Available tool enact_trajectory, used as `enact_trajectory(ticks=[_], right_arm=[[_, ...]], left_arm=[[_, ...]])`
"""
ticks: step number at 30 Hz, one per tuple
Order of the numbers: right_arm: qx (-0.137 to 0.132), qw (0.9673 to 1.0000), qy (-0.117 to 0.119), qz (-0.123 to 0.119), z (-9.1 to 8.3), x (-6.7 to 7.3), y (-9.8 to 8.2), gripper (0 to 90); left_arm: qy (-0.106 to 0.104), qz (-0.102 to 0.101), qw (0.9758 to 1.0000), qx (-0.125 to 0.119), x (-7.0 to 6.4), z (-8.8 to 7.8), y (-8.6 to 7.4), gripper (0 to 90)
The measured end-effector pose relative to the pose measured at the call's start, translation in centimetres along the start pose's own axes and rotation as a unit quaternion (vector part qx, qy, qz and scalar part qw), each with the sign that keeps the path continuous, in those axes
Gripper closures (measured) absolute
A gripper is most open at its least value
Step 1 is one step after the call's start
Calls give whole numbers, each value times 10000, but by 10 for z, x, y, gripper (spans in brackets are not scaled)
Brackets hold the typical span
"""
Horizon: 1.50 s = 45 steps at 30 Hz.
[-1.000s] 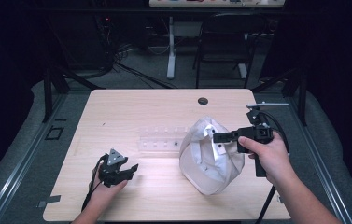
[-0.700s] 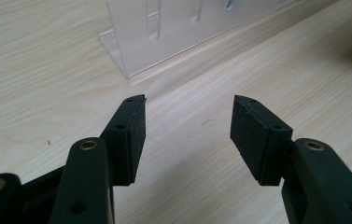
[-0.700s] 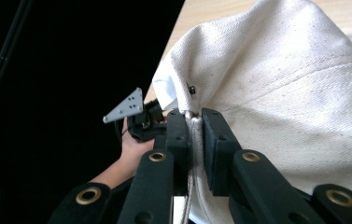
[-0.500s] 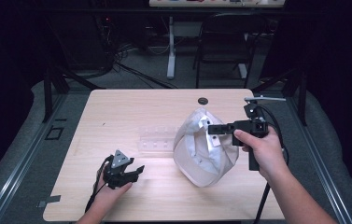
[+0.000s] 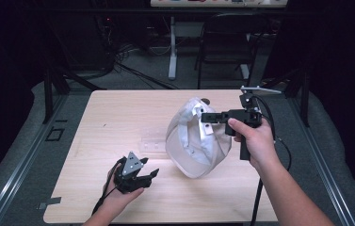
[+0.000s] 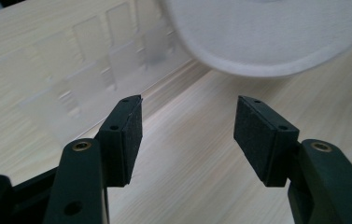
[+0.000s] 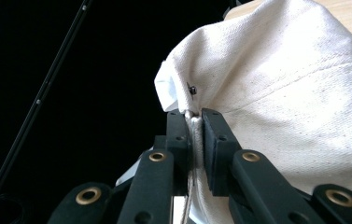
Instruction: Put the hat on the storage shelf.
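A white fabric cap hangs tilted over the middle right of the wooden table, its lower rim close to the tabletop. My right gripper comes in level from the right and is shut on the cap's edge; up close the right gripper pinches a seam of the cap. At the front left my left gripper sits low over the table. The left gripper is open, its jaws have just been opening, and nothing lies between them. The cap's rim lies ahead of it.
A clear plastic compartment tray lies flat just left of the cap, and the tray is ahead and left of my left jaws. A small black round thing peeks out behind the cap. A chair stands beyond the table.
My right hand has carried the cap up and to the left. My left gripper has shifted a little to the right and risen slightly.
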State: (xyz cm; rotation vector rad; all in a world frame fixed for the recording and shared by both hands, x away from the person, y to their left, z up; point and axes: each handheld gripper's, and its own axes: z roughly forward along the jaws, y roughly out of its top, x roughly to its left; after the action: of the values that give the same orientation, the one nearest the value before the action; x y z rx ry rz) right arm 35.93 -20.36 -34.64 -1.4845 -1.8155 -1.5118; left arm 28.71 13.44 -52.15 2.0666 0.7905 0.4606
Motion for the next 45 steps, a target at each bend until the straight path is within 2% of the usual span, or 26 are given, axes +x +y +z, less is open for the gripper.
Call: enact_trajectory(ticks=[1,9,10,12,13,19,24,26,27,29,30,31,32,33,34,35,37,39,40,42,44,45], right_arm=[[-28,10000,-6,6,4,2,4,825],[-120,9999,-11,-4,13,8,14,825],[-133,9999,5,-6,15,10,16,825],[-148,9999,1,-15,17,10,18,825],[-170,9999,15,-2,20,11,21,825],[-205,9998,-26,27,28,11,25,825],[-224,9997,-47,1,33,14,29,825],[-247,9997,-72,-13,35,16,30,825],[-240,9997,-74,-15,35,16,31,825],[-251,9997,-59,-17,36,17,31,825],[-251,9997,-59,-17,36,17,31,825],[-268,9996,-50,-11,36,18,31,825],[-268,9996,-50,-11,36,18,31,825],[-267,9996,-48,-21,36,18,31,825],[-274,9996,-43,-11,37,18,30,825],[-275,9996,-32,-25,36,18,30,825],[-275,9996,-22,-30,36,18,30,825],[-284,9996,-10,-24,36,19,30,825],[-303,9995,12,-17,35,19,30,825],[-310,9995,19,-24,34,19,30,825],[-316,9995,5,-38,33,20,30,825],[-362,9993,6,-32,31,21,31,825]], left_arm=[[-78,80,9999,-11,-7,2,5,421],[-128,252,9996,-89,-23,13,19,392],[-153,305,9993,-140,-28,15,25,385],[-182,324,9991,-181,-31,16,27,381],[-221,363,9988,-240,-36,19,33,379],[-206,399,9987,-260,-46,30,43,361],[-97,384,9988,-290,-56,44,50,350],[-45,437,9988,-237,-60,47,52,353],[78,506,9984,-220,-64,50,54,364],[181,572,9981,-153,-67,54,56,373],[181,572,9981,-153,-67,54,56,373],[326,596,9976,-104,-68,57,58,375],[326,596,9976,-104,-68,57,58,379],[438,595,9972,-82,-68,60,59,379],[537,603,9967,-29,-67,61,60,399],[769,619,9951,36,-66,63,60,458],[742,579,9955,74,-64,63,61,480],[779,555,9954,91,-61,61,60,560],[795,563,9952,99,-59,60,60,631],[826,565,9949,97,-56,56,59,651],[890,652,9939,83,-51,51,60,686],[928,654,9935,63,-48,47,61,730]])
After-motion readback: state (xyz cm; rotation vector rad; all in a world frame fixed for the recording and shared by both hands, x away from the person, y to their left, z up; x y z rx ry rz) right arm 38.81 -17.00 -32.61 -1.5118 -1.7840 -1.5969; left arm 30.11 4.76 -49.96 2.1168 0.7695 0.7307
